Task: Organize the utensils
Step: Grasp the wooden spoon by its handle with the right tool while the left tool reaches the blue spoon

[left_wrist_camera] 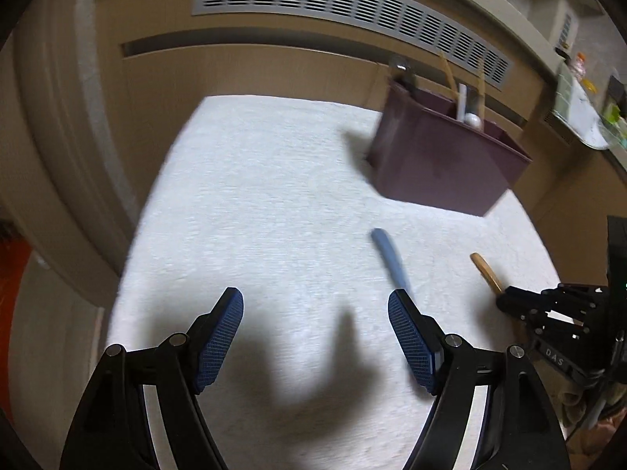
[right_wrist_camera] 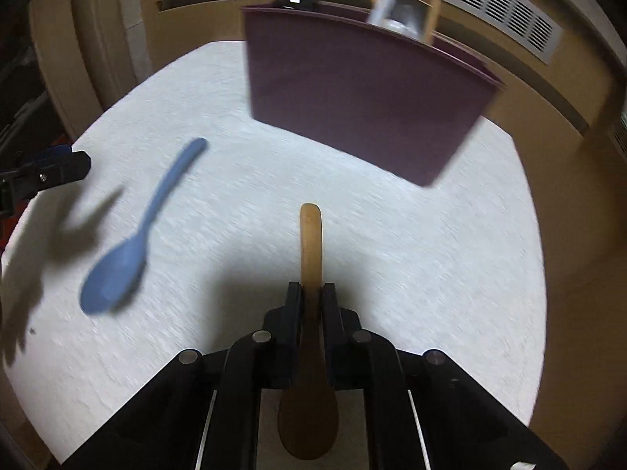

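Two spoons lie on the white surface: the right hand-held gripper, clenched on the wooden spoon, should lift straight toward the maroon bin at 12 o'clock, while the left hand-held gripper, released, nears the blue spoon at 9 o'clock

A white, finely textured cloth covers the surface, which has a rounded edge in both wrist views. A dark plum rectangular bin stands on it toward the far side, near a tan wall. A blue spoon lies flat on the cloth, its bowl toward the near edge and its handle pointing toward the bin. A wooden spoon lies to its right, well apart from it, its handle likewise pointing toward the bin.
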Action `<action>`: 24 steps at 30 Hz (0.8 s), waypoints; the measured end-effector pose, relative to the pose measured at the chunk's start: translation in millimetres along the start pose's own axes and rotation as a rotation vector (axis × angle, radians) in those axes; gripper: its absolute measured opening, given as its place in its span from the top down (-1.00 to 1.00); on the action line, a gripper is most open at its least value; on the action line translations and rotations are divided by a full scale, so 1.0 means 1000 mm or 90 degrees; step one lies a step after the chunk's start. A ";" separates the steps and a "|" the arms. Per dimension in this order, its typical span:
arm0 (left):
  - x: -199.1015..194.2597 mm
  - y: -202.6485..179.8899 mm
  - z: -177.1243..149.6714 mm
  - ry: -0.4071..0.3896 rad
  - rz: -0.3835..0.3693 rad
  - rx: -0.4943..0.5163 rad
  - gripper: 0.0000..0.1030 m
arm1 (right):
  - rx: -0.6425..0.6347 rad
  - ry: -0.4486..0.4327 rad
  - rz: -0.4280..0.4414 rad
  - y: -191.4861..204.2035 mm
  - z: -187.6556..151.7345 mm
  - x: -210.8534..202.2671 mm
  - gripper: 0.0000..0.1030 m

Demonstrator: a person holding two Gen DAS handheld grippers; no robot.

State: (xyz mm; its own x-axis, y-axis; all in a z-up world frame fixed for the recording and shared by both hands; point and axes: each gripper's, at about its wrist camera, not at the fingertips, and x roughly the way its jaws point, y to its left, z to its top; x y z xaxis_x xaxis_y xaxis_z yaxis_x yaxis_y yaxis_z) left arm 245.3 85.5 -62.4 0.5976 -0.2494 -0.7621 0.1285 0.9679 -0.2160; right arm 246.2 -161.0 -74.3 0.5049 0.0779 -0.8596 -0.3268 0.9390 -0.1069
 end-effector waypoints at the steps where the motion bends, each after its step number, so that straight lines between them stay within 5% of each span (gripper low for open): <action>1: 0.002 -0.005 0.004 0.008 -0.032 0.010 -0.49 | 0.011 0.000 0.002 -0.007 -0.005 -0.002 0.83; 7: 0.039 -0.044 0.041 0.106 -0.222 0.071 -0.48 | 0.035 -0.013 0.013 -0.024 -0.024 -0.012 0.74; 11: 0.071 -0.075 0.059 0.165 -0.293 0.097 -0.42 | 0.043 -0.019 0.016 -0.027 -0.026 -0.018 0.39; 16: 0.100 -0.072 0.062 0.211 -0.254 0.087 -0.40 | 0.048 -0.034 -0.005 -0.029 -0.030 -0.027 0.13; 24: 0.052 -0.020 0.028 0.215 -0.205 0.045 -0.38 | 0.048 -0.036 -0.006 -0.029 -0.033 -0.031 -0.01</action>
State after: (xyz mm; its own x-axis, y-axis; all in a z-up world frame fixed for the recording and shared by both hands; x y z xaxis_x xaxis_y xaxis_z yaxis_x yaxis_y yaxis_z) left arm 295.9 54.6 -80.7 0.2288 -0.5214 -0.8221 0.3258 0.8368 -0.4400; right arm 213.6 -201.2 -61.5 0.5524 0.0854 -0.8292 -0.2616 0.9622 -0.0752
